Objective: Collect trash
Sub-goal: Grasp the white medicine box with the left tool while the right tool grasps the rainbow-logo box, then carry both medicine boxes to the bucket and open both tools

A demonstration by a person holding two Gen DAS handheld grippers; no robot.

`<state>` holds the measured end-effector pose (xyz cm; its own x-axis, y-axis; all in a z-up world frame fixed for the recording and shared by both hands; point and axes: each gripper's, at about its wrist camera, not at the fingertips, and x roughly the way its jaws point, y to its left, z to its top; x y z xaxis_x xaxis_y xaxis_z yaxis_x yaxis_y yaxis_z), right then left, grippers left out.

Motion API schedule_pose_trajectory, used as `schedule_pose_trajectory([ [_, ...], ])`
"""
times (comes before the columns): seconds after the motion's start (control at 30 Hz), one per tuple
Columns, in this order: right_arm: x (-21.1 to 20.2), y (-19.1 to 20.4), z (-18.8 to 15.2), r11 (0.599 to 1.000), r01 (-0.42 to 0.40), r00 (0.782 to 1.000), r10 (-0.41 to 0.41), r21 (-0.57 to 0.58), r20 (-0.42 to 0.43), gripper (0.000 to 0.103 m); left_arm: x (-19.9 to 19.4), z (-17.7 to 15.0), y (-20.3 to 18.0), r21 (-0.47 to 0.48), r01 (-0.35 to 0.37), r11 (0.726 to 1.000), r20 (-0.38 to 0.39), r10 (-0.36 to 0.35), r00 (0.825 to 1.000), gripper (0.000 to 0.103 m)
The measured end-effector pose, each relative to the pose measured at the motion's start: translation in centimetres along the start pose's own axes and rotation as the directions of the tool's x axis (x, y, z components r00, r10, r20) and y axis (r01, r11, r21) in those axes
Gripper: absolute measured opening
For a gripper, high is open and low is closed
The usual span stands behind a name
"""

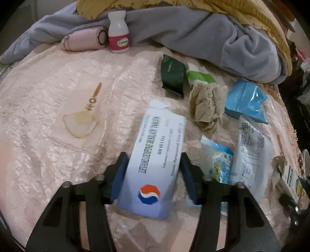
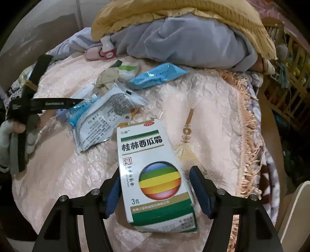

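Note:
On a pink bedspread [image 1: 48, 100] lies scattered trash. My left gripper [image 1: 154, 166] has its jaws around a white medicine box with a red-and-blue logo [image 1: 153, 160]; the pads stand at its sides with a small gap on the right. My right gripper [image 2: 155, 178] has its jaws around a white-and-green medicine box with a striped ball [image 2: 153, 178]; a gap shows at the right pad. Beyond lie a crumpled tissue [image 1: 207, 104], a dark green wrapper [image 1: 172, 74], a green-white wrapper [image 1: 199, 75], a blue packet [image 1: 246, 100], a blue-white sachet [image 1: 219, 160] and a printed white pouch [image 1: 250, 153].
A white pill bottle with a pink label [image 1: 118, 32] and a pink case [image 1: 83, 38] stand at the back by a grey blanket [image 1: 213, 38] and a yellow blanket [image 2: 174, 17]. The bedspread's fringed edge [image 2: 250, 116] runs along the right. The left gripper's arm [image 2: 29, 104] shows at the left.

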<state>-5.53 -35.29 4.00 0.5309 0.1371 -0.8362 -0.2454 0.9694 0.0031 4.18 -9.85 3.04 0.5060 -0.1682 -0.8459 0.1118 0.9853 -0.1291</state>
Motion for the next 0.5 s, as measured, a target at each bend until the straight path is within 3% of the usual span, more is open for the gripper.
schedule_pose_trajectory([
  [0.07, 0.0, 0.2, -0.2, 1.0, 0.016, 1.0, -0.016, 0.0, 0.014, 0.058, -1.4, -0.4, 0.0, 0.004, 0.013, 1.0, 0.032, -0.013, 0.999, 0.046],
  [0.2, -1.6, 0.2, -0.2, 1.0, -0.014, 0.999, 0.013, 0.023, 0.049, 0.055, -5.4, -1.5, -0.7, 0.053, -0.035, 0.998, 0.128, 0.028, 0.991, 0.045],
  [0.5, -6.9, 1.4, -0.4, 0.999, -0.038, 0.988, 0.033, 0.028, 0.151, 0.055, -11.3, -2.7, -4.1, 0.122, -0.058, 0.991, 0.237, 0.028, 0.971, 0.045],
])
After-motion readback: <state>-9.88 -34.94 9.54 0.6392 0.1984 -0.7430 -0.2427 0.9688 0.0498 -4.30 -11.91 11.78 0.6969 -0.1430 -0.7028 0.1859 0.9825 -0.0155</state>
